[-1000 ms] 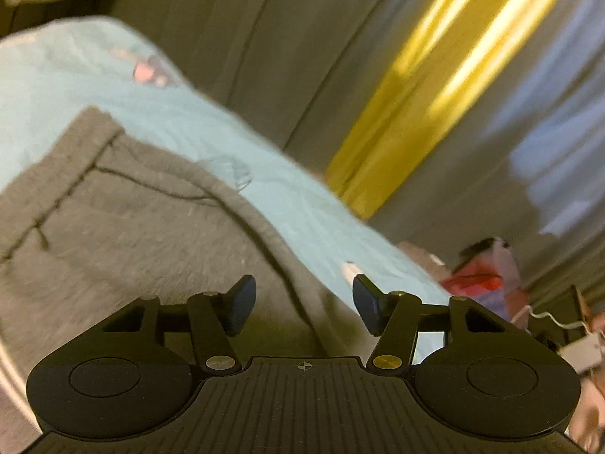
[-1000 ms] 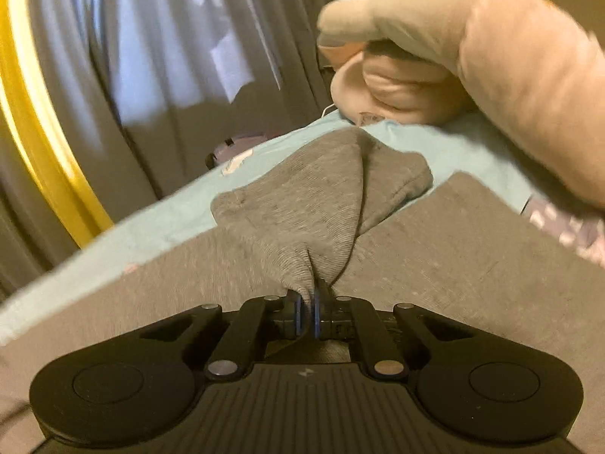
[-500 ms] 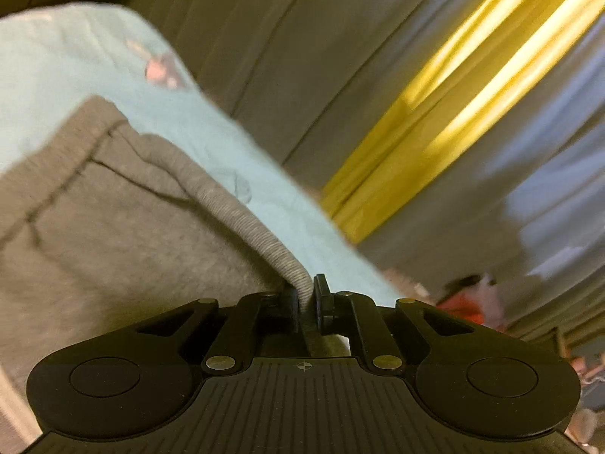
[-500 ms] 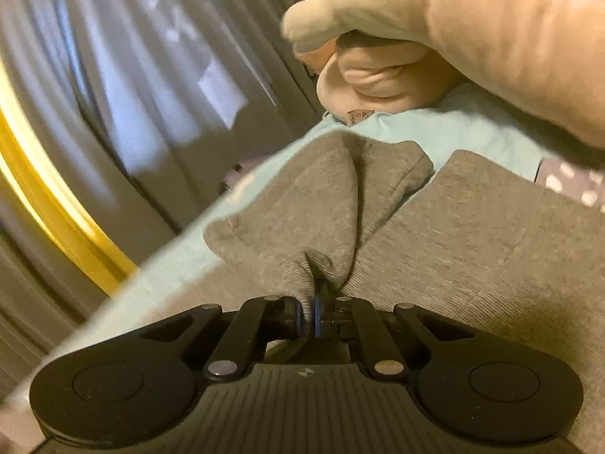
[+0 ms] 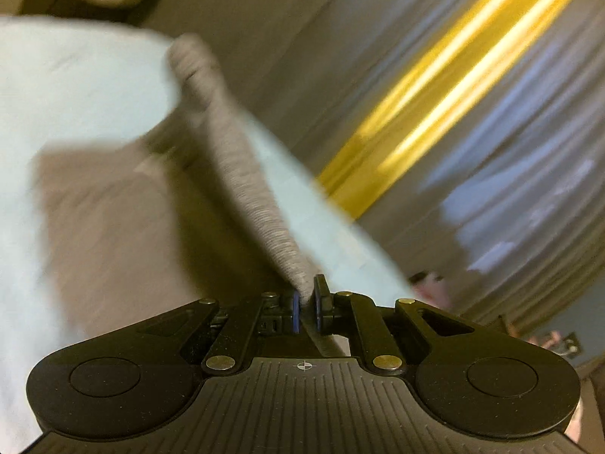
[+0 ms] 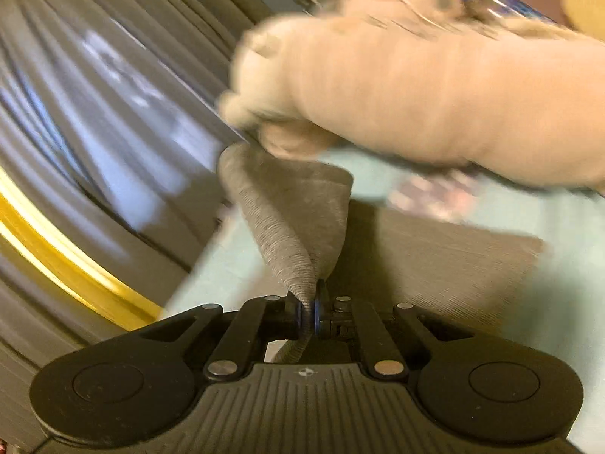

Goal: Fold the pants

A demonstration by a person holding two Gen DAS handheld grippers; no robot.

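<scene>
The grey knit pants (image 5: 249, 193) lie on a light blue bed sheet (image 5: 75, 87). My left gripper (image 5: 307, 304) is shut on a ribbed edge of the pants and holds it lifted off the bed, stretched into a taut ridge. The rest of the fabric (image 5: 113, 219) hangs below, blurred. My right gripper (image 6: 310, 308) is shut on another ribbed edge of the pants (image 6: 291, 219) and holds it raised. A flat part of the pants (image 6: 435, 265) lies on the sheet (image 6: 567, 249) beyond it.
A large beige plush toy (image 6: 416, 94) lies on the bed just behind the pants. Grey curtains (image 5: 510, 151) with a yellow stripe (image 5: 435, 87) hang beside the bed. Small clutter (image 5: 427, 283) sits past the bed edge.
My left gripper closed on the pants edge and lifted it. My right gripper, shut throughout, raised its edge too. Both views now swing and blur.
</scene>
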